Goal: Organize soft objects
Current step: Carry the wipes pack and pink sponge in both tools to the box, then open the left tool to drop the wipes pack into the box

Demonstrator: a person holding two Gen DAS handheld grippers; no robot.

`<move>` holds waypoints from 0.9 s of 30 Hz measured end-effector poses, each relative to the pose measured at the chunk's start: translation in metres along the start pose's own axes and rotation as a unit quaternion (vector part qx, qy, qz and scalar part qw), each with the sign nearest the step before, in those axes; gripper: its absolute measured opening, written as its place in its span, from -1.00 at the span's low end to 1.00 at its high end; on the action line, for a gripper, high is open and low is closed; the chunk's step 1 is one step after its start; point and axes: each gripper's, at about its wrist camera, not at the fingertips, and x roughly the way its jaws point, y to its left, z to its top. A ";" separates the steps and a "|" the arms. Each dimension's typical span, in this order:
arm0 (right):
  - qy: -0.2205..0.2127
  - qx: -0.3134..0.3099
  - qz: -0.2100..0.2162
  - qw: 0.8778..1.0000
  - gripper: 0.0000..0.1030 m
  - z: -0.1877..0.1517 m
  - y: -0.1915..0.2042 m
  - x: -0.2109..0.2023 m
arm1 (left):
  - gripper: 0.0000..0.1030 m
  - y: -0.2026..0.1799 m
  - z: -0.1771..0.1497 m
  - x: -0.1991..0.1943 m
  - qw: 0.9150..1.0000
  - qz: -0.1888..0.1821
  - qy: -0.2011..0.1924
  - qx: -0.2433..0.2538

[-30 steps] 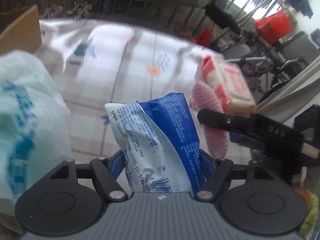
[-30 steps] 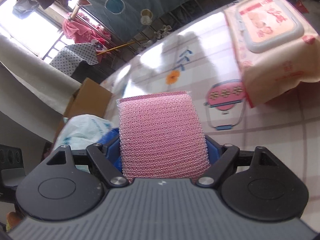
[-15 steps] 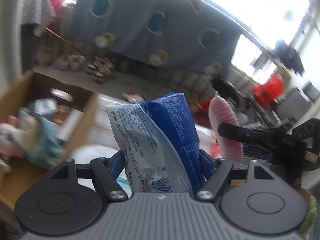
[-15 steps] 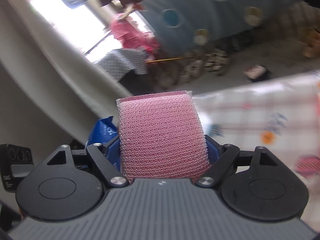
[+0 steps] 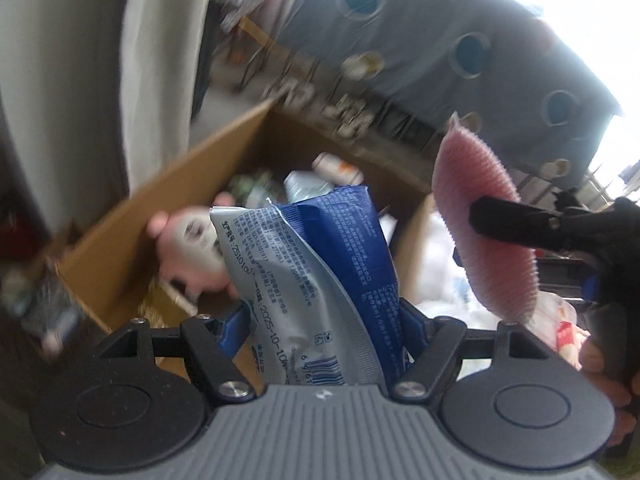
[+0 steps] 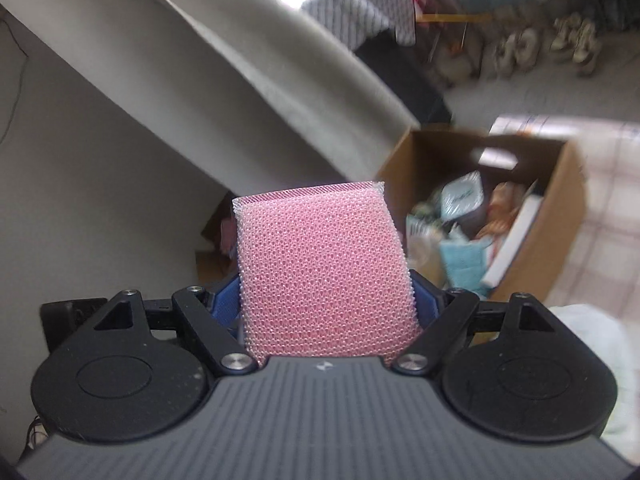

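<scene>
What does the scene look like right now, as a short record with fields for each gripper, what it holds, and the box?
left gripper: shut on blue and white packet
right gripper: shut on pink sponge
cardboard box: open, already holding mixed items
image quality: motion blur, box contents unclear

Counter (image 6: 612, 208): pale pink-and-white checked glossy cloth, visible at right edge of right wrist view. Open brown cardboard box (image 6: 560, 216) sits beside its edge; can't tell if on it or on the floor. Box holds mixed packets, blurred. Grey tiled floor (image 6: 520, 96) beyond.
</scene>
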 end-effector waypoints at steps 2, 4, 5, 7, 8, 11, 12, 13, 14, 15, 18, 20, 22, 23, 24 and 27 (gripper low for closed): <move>0.019 0.009 -0.008 1.000 0.59 -0.001 -0.002 0.022 | 0.46 0.013 0.000 0.021 1.000 0.003 0.022 -0.018; 0.032 0.014 -0.018 0.999 0.59 -0.005 -0.004 0.036 | 0.46 0.021 -0.001 0.039 0.999 0.005 0.039 -0.027; 0.035 0.015 -0.023 0.999 0.59 -0.006 -0.005 0.040 | 0.46 0.025 -0.003 0.047 0.998 0.006 0.048 -0.031; 0.040 0.018 -0.032 0.999 0.59 -0.007 -0.008 0.045 | 0.47 0.034 -0.005 0.061 0.997 0.007 0.068 -0.039; 0.041 0.020 -0.036 0.998 0.59 -0.008 -0.009 0.046 | 0.47 0.043 -0.007 0.065 0.996 0.006 0.077 -0.043; 0.046 0.020 -0.045 0.998 0.60 -0.009 -0.021 0.044 | 0.47 0.047 -0.009 0.081 0.995 0.015 0.091 -0.047; 0.047 0.021 -0.047 0.998 0.60 -0.009 -0.026 0.041 | 0.47 0.048 -0.009 0.085 0.994 0.022 0.095 -0.047; 0.049 0.021 -0.049 0.997 0.60 -0.007 -0.030 0.041 | 0.47 0.049 -0.010 0.087 0.994 0.027 0.099 -0.047; 0.050 0.020 -0.051 0.997 0.60 -0.007 -0.030 0.041 | 0.47 0.051 -0.011 0.090 0.993 0.033 0.103 -0.045; 0.052 0.020 -0.053 0.997 0.61 -0.006 -0.035 0.044 | 0.48 0.051 -0.012 0.093 0.992 0.040 0.109 -0.042; 0.059 0.021 -0.056 0.996 0.61 -0.003 -0.040 0.050 | 0.49 0.054 -0.012 0.101 0.989 0.053 0.129 -0.040; 0.067 0.026 -0.052 0.996 0.62 -0.002 -0.043 0.055 | 0.49 0.057 -0.014 0.102 0.989 0.051 0.132 -0.035; 0.074 0.035 -0.042 0.996 0.63 -0.003 -0.045 0.061 | 0.49 0.058 -0.015 0.101 0.990 0.048 0.127 -0.034; 0.077 0.041 -0.035 0.996 0.64 -0.005 -0.045 0.061 | 0.50 0.058 -0.015 0.098 0.991 0.045 0.124 -0.037; 0.079 0.046 -0.030 0.995 0.64 -0.007 -0.047 0.064 | 0.50 0.058 -0.014 0.096 0.991 0.042 0.121 -0.039; 0.087 0.071 -0.010 0.994 0.64 -0.013 -0.051 0.069 | 0.50 0.059 -0.013 0.081 0.993 0.033 0.104 -0.044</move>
